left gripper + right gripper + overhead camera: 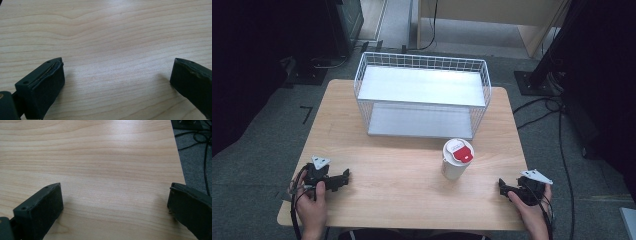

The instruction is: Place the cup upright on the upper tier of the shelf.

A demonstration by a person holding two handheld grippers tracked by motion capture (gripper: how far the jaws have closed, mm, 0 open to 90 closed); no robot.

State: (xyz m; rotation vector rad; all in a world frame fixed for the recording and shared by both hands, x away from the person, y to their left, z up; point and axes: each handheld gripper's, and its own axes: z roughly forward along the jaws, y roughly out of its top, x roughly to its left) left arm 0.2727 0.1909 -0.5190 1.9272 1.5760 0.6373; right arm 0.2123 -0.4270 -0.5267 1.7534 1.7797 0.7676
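Note:
A white cup with a red and white lid (456, 158) stands upright on the wooden table (402, 170), right of the middle. A white wire basket shelf (422, 95) sits at the back of the table. My left gripper (345, 177) rests near the front left corner, held by a hand. In its own view the left gripper (117, 75) is open over bare wood. My right gripper (502, 187) lies near the front right corner, right of the cup and apart from it. The right gripper (115, 197) is open too, with nothing between its jaws.
The table's right edge and grey floor with black cables (197, 142) lie close to the right gripper. A black stand (544, 75) and cables stand off the table at the back right. Bare wood stretches between the two grippers.

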